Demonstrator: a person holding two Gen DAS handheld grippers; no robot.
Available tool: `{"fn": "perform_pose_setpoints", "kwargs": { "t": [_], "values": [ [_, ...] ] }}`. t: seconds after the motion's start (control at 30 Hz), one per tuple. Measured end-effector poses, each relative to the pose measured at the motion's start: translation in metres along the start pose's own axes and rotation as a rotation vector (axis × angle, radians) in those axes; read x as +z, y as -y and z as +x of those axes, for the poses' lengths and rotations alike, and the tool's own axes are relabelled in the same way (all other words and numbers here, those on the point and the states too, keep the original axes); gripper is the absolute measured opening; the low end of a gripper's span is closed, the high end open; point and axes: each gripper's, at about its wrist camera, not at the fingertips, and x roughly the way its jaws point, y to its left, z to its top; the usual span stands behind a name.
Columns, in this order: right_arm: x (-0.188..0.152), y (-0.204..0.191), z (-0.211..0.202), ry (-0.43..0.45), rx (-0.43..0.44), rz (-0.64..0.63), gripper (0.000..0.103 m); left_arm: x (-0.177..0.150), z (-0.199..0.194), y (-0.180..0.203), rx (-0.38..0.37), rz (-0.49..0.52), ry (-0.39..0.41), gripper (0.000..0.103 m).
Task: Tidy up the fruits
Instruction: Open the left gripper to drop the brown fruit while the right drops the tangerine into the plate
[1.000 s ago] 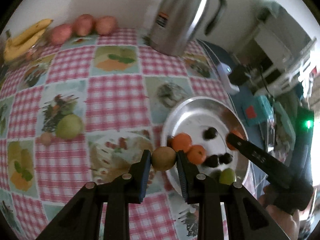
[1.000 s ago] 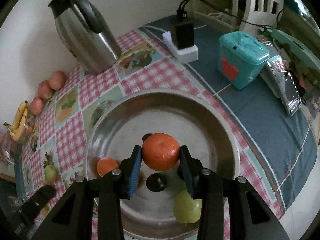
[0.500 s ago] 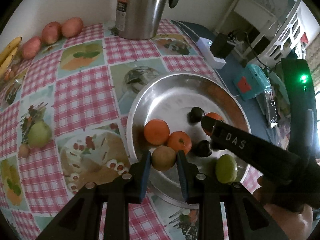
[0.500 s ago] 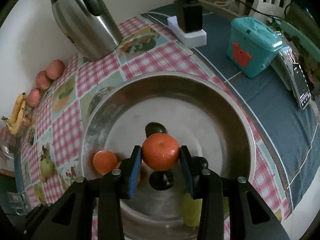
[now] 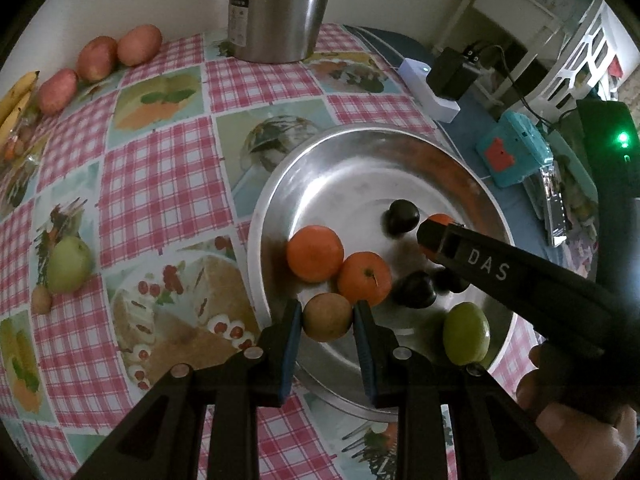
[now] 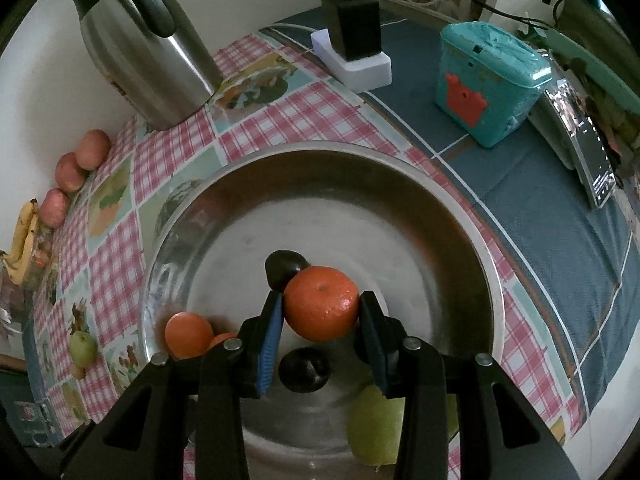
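A checkered table (image 5: 160, 168) carries a steel plate (image 5: 360, 148). The left claw (image 5: 327, 320) grips a brown fruit (image 5: 326, 317) over the plate's near rim; the right claw (image 6: 320, 312) clasps an orange (image 6: 321, 303) above the plate's middle.

Kettle (image 5: 280, 4) top cut off; green fruit (image 6: 376, 428) half-hidden behind tongs.

Left tongs (image 5: 327, 318) clamped on a brownish round fruit (image 5: 326, 317) over the steel bowl's (image 5: 280, 184) near rim, two oranges (image 5: 315, 253) just beyond, green fruit (image 5: 466, 333) beside, right tongs (image 5: 434, 236) reaching in, checked surface (image 5: 160, 168).
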Motion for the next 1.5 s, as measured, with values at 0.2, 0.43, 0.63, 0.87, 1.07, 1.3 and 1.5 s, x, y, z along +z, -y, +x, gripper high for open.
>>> {"fn": "perform_pose_setpoints", "kwargs": {
  "t": [0.2,0.43,0.63,0.87,1.07,1.3,1.5],
  "values": [
    [0.0,-0.002,-0.001,0.001,-0.002,-0.009,0.041,-0.001,0.002,0.003,0.002,0.02,-0.01,0.03],
    [0.001,-0.004,-0.004,0.011,-0.006,-0.017,0.041,0.0,0.001,0.005,0.003,0.027,-0.005,0.033],
    [0.002,-0.006,-0.012,0.032,-0.005,-0.029,0.041,0.001,-0.008,0.001,-0.011,0.008,0.008,0.04],
    [0.002,-0.012,-0.023,0.055,0.0,-0.051,0.041,0.005,-0.028,-0.029,0.008,-0.103,0.043,0.054],
    [-0.001,-0.022,-0.026,0.049,0.011,-0.088,0.041,0.007,-0.041,-0.069,0.084,-0.24,0.068,0.058],
    [-0.007,-0.039,-0.027,0.03,0.043,-0.141,0.041,0.003,-0.064,-0.11,0.145,-0.341,0.13,0.067],
    [-0.017,-0.064,-0.035,0.036,0.071,-0.214,0.041,0.0,-0.076,-0.137,0.198,-0.398,0.144,0.069]
  ]
}}
